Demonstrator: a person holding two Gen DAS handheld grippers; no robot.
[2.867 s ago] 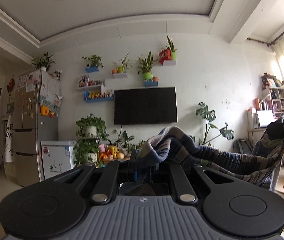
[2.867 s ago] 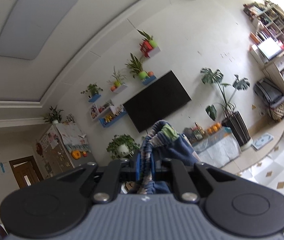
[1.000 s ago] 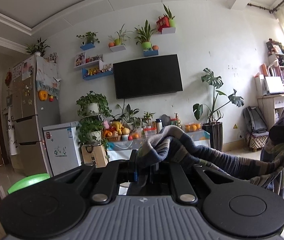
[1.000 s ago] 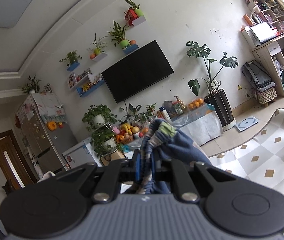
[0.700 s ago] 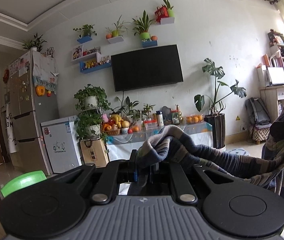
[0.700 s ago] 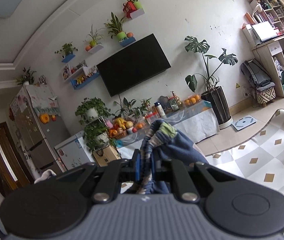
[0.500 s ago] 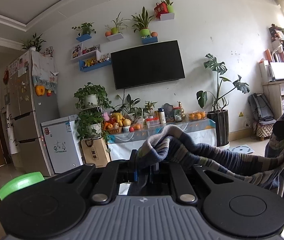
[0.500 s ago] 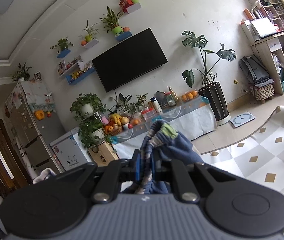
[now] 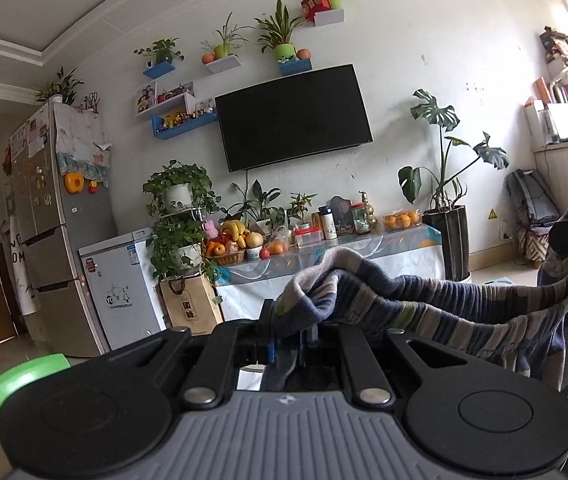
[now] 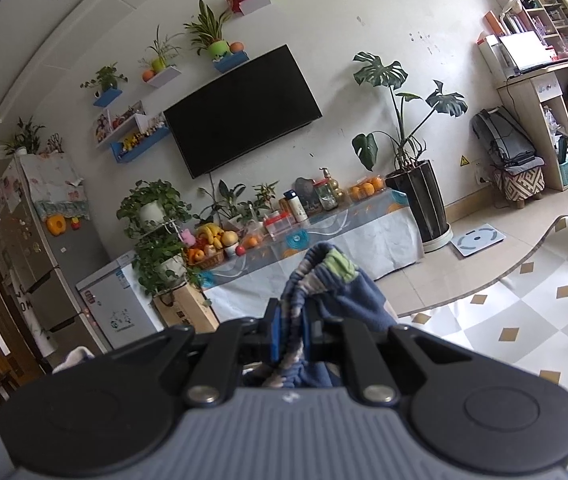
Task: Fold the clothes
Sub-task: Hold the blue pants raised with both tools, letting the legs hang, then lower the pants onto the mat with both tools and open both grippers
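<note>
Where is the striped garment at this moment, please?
The striped garment hangs in mid-air, stretched between the left gripper and the right gripper, in front of the television wall.

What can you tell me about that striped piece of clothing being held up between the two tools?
The striped garment looks like soft knit fabric in dark blue, grey and pale bands with touches of green. It hangs in the air, its upper edge stretched between the left hand-held gripper, shut on one bunched corner, and the right hand-held gripper, shut on another. The rest sags and drapes downward out of view. What kind of garment it is cannot be told.
</note>
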